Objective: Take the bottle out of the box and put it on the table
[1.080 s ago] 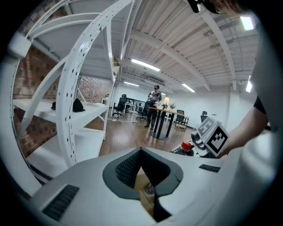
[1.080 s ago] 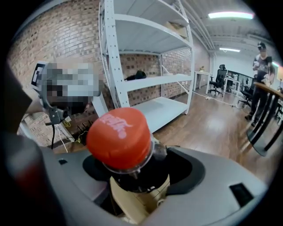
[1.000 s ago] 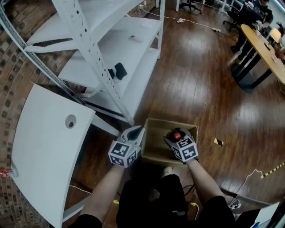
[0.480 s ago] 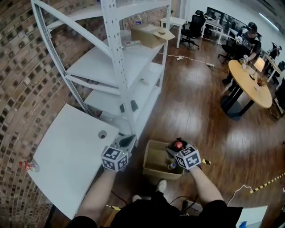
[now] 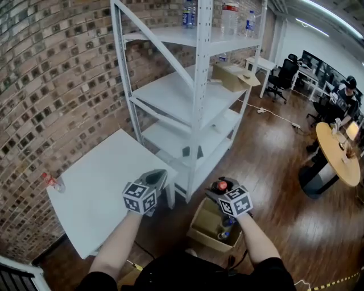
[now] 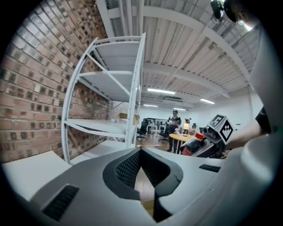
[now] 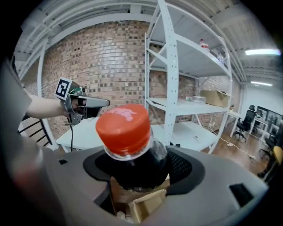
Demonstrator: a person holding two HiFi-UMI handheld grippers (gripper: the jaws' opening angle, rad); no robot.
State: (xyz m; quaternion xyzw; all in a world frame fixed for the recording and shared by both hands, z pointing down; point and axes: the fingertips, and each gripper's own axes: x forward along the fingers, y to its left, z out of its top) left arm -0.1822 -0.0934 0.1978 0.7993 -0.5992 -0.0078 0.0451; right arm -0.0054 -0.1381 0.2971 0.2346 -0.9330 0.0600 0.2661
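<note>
A dark bottle point(image 5: 219, 186) with a red cap point(image 7: 124, 125) is clamped in my right gripper point(image 5: 218, 192), held up in the air above the open cardboard box point(image 5: 203, 234) on the floor. In the right gripper view the pads point(image 7: 181, 167) press its shoulder on both sides. My left gripper point(image 5: 156, 177) hangs to its left, over the near corner of the white table point(image 5: 96, 176), jaws together and empty. The left gripper view shows its fingertips point(image 6: 140, 152) meeting, and the held bottle point(image 6: 193, 145) off to the right.
More bottles point(image 5: 224, 227) lie in the box. A tall white shelf rack point(image 5: 200, 108) stands behind table and box, with a carton point(image 5: 234, 77) and bottles point(image 5: 228, 16) on it. One small bottle point(image 5: 53, 182) lies at the table's far left. A brick wall point(image 5: 62, 85) runs along the left.
Both grippers have risen from box height to above table level. The right one lifted the red-capped bottle out of the box. The head view has tilted up toward the shelves.
</note>
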